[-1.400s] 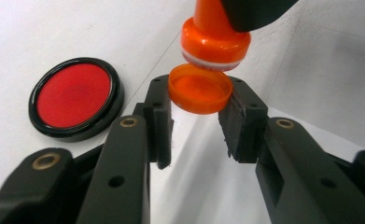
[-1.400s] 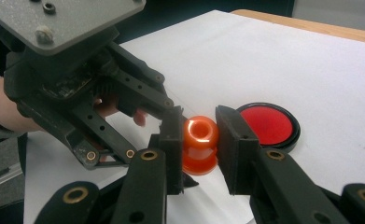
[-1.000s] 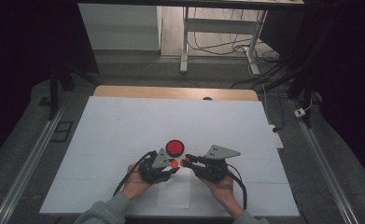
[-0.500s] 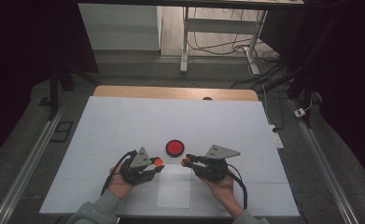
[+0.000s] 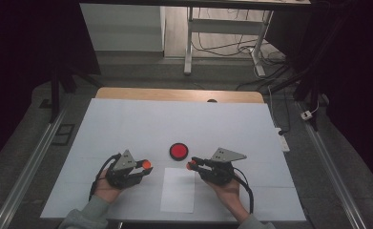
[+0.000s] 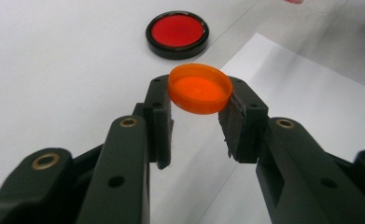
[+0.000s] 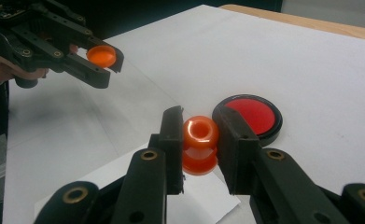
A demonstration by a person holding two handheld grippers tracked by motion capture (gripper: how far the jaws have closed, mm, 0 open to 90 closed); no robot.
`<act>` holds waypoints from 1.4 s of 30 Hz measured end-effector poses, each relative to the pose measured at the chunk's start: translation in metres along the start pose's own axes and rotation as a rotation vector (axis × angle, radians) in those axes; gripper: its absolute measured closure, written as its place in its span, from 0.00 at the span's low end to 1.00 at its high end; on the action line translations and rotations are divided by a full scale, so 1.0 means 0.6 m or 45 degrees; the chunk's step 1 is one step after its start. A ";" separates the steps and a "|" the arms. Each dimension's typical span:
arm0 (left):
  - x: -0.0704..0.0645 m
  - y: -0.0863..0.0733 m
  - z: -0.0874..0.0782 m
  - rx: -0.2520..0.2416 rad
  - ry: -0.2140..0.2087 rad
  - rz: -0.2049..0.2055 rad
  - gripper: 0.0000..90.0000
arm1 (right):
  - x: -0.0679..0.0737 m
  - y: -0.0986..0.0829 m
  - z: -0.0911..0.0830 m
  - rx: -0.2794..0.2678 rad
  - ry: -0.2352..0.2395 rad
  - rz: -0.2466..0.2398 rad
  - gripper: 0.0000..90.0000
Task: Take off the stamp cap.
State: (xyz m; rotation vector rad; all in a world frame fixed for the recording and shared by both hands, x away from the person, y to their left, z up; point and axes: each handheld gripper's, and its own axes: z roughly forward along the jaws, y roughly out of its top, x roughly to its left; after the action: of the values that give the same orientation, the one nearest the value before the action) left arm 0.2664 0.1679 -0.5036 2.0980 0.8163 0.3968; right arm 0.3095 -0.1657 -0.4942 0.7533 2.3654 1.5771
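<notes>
Orange cap (image 6: pixel 200 88), smooth, probably plastic, sits gripped in left claw (image 6: pixel 196 121).

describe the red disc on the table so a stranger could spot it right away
On the white sheet covering the table, look near the front middle, just beyond the smaller white paper rectangle. There, beyond the gap between the two hand-held claws, lies a flat round red disc with a black rim. Unlike the small orange plastic pieces gripped in the claws, it rests on the sheet, untouched.
</notes>
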 end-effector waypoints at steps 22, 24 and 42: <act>0.011 -0.065 -0.065 -0.006 0.034 -0.113 0.72 | -0.009 -0.002 -0.005 -0.004 -0.025 0.010 0.80; 0.013 -0.070 -0.069 -0.011 0.037 -0.124 0.72 | -0.010 -0.001 -0.006 -0.007 -0.026 0.010 0.80; 0.018 -0.069 -0.062 -0.005 0.033 -0.112 0.72 | -0.012 -0.001 -0.009 -0.013 -0.040 0.010 0.80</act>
State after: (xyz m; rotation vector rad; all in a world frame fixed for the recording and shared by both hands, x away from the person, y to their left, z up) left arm 0.2374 0.2158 -0.5140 2.0489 0.9187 0.3784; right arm 0.3132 -0.1743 -0.4934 0.7801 2.3337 1.5677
